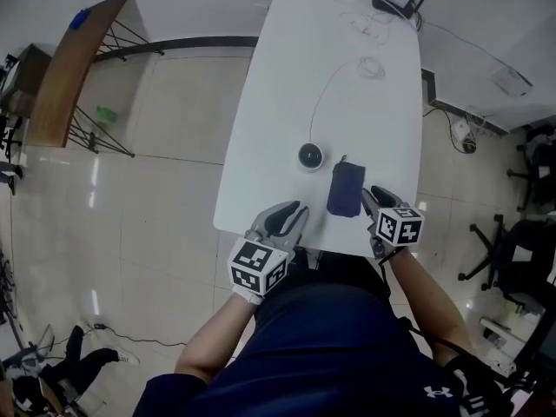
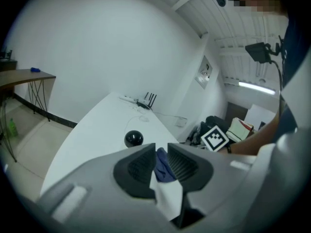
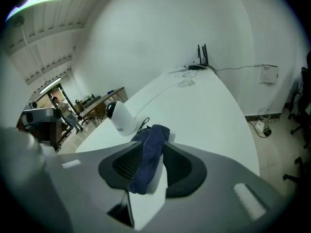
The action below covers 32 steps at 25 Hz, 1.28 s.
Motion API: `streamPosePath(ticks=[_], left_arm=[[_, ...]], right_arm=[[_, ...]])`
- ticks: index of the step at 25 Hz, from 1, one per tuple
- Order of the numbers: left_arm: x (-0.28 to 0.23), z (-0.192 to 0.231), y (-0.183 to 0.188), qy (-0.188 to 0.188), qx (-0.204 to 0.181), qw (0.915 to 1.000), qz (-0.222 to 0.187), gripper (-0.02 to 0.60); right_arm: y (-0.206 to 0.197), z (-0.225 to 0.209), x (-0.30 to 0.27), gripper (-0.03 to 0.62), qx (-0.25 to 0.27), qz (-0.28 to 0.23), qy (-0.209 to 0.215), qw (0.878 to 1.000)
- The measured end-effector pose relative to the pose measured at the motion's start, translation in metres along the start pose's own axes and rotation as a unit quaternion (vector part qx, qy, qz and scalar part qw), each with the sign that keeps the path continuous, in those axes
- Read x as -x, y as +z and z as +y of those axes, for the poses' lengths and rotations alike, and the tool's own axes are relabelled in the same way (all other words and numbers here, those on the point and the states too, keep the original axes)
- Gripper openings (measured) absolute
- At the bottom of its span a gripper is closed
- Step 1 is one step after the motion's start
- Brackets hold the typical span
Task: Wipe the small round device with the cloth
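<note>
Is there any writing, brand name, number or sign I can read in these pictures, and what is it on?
No words or numbers can be read in any view.
Marker cube and second marker cube: black-and-white squares, no letters.
White logo on the person's dark clothing: a symbol, no letters.
Wall panel: too small to read.

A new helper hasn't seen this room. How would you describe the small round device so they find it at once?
Start at the long white table. Near its close end, left of the folded dark blue cloth, stands the small round device, white with a glossy black dome. It alone is round, and a thin white cable trails from it.
</note>
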<state>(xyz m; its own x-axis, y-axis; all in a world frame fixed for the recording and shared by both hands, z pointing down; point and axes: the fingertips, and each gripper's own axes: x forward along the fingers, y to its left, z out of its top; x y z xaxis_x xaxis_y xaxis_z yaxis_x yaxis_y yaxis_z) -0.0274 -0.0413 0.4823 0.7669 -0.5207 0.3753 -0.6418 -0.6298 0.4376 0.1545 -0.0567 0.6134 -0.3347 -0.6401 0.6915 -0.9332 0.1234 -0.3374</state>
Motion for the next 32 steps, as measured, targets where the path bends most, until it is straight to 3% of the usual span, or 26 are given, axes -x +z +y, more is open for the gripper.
streamPosePath(ticks=[8,14,21,27,32], left_arm=[[-0.019,0.004,-0.015,-0.007,0.035,0.9988,0.034,0.077],[-0.033,0.001,-0.015,-0.011,0.049,0.9978,0.044,0.077],[-0.043,0.000,-0.014,-0.009,0.060,0.9973,0.043,0.077],[-0.038,0.004,-0.012,0.000,0.070,0.9970,0.033,0.077],[-0.034,0.003,-0.011,0.006,0.069,0.9972,0.028,0.077]], right_arm=[[-0.031,-0.003,-0.034,0.158,-0.040,0.074,0.016,0.996],[-0.035,0.013,-0.052,0.248,-0.038,0.104,0.014,0.994],[-0.034,0.030,-0.064,0.255,0.012,0.134,-0.012,0.991],[-0.016,0.058,-0.063,0.282,0.026,0.122,0.011,0.992],[-0.019,0.073,-0.074,0.284,0.109,0.134,-0.004,0.985]])
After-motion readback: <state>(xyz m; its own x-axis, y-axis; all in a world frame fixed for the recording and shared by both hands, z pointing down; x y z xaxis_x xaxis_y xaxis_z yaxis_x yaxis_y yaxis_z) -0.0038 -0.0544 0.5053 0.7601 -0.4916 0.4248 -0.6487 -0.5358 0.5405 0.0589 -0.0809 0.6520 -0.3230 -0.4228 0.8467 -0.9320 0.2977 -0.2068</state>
